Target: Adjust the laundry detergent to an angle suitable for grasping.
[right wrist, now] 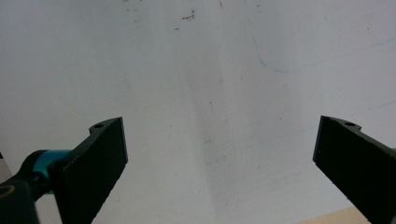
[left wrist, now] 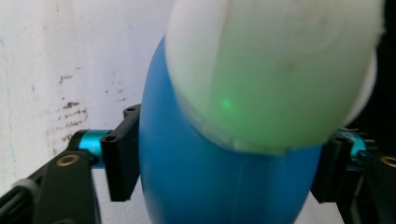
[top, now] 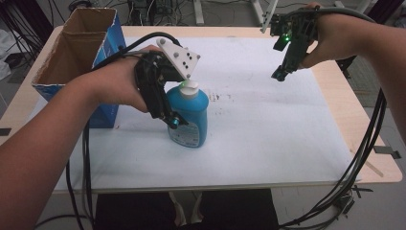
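High view: my left gripper (top: 167, 108) clamps the blue plastic bottle with white pump cap (top: 190, 120), upright on the white table sheet (top: 268, 124).
Right gripper (top: 282, 72): I hold it aloft, jaws spread, grasping nothing.

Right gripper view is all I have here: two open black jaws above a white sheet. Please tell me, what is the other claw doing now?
Observer: The left claw is closed on a blue bottle, its jaws pressed against both sides.
Operator: Is the bottle standing up?
Observer: Yes, upright on the white sheet, with a white pump top.
Operator: Is anything else on the table?
Observer: An open cardboard box with blue sides stands at the far left corner.
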